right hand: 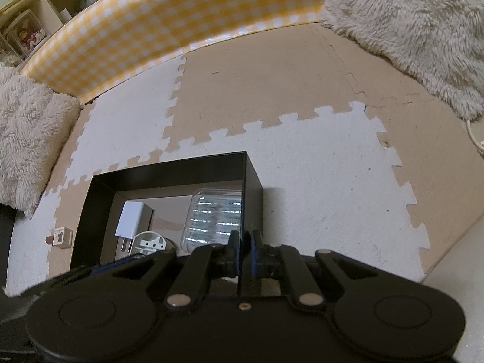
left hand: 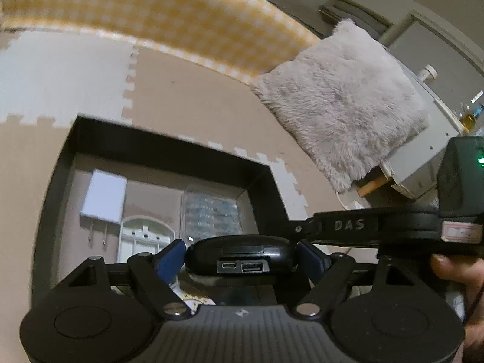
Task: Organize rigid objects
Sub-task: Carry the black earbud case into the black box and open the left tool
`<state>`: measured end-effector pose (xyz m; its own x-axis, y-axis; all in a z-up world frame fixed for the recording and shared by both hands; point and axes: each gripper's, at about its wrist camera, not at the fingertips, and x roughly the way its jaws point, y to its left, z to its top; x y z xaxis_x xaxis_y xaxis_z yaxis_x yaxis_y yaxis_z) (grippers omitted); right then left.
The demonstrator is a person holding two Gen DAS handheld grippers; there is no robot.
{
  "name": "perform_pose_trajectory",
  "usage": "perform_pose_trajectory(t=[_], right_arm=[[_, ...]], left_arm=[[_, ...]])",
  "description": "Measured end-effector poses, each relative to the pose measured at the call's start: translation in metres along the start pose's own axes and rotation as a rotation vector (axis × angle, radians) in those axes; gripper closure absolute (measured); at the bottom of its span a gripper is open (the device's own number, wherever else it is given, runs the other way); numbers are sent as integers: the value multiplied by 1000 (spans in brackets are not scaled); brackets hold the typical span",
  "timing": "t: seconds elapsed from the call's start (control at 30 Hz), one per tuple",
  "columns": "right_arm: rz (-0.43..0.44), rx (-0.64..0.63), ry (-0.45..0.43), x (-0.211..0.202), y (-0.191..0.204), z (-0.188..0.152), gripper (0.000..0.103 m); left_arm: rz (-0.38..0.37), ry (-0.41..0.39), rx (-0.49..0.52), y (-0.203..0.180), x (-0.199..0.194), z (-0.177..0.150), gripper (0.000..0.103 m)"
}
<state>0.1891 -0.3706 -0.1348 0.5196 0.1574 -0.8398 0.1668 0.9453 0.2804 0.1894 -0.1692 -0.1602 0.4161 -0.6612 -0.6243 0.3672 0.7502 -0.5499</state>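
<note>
My left gripper (left hand: 241, 260) is shut on a black power bank (left hand: 240, 260) with two ports facing the camera, held over the near part of the black box (left hand: 169, 148). Inside the box lie a white charger (left hand: 104, 201), a white travel adapter (left hand: 145, 236) and a clear plastic case (left hand: 211, 211). My right gripper (right hand: 242, 249) is shut on the box's right wall (right hand: 251, 187). The charger (right hand: 131, 219), adapter (right hand: 149, 243) and clear case (right hand: 213, 219) show in the right wrist view too.
The box stands on a beige and white puzzle foam mat (right hand: 302, 157). A small beige object (right hand: 62, 237) lies left of the box. Fluffy cushions (left hand: 341, 99) and a yellow checked edge (right hand: 169, 15) lie beyond. The right gripper's body (left hand: 393, 230) sits right of the box.
</note>
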Motion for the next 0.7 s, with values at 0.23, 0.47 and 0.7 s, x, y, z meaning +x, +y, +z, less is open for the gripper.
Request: perform_pose_trajectory(t=[0.23,0.47,0.7], right_arm=[[4,-1,0,0,-1,0,95],[0,-8,-3,0,-1,-1,95],[-6,-26,-10,-1,2,-2,95]], left_arm=[[0,38,96,-15,-4,-3,16],[33,79,163,-22,-16,-6,9],[62,76,218,-32,-28,-5,1]])
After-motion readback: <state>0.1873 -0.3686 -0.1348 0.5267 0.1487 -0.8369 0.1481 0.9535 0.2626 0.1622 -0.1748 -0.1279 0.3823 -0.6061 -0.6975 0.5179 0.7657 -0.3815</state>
